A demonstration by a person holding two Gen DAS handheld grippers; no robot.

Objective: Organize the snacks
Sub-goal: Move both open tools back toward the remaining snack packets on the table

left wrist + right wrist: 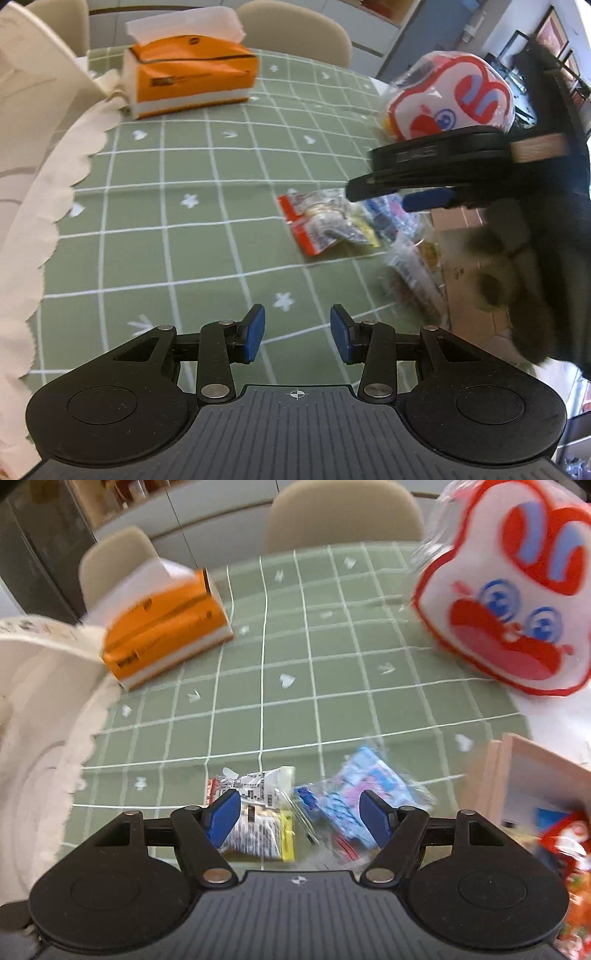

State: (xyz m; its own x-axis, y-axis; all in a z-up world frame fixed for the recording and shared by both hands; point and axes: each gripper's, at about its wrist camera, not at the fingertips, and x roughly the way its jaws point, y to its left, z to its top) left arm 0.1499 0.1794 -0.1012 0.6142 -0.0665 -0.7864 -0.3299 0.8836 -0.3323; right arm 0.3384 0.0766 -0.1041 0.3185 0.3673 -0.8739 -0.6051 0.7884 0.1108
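While both tongs hang open and empty over the surface (155, 177), nothing is gripped yet. Right tongs (300, 818) sit above two loose packets: silver packet (258, 819) under the left pad, blue packet (343, 797) beside it, touching or overlapping. Box (517, 775) with more snacks is just right of them. Left tongs (297, 332) are over bare cloth, packets ahead to the right. Likely step: pick one packet for the box. Advice: centre on one packet only, come down steeply, pinch the crimped edge, avoid dragging the neighbour.
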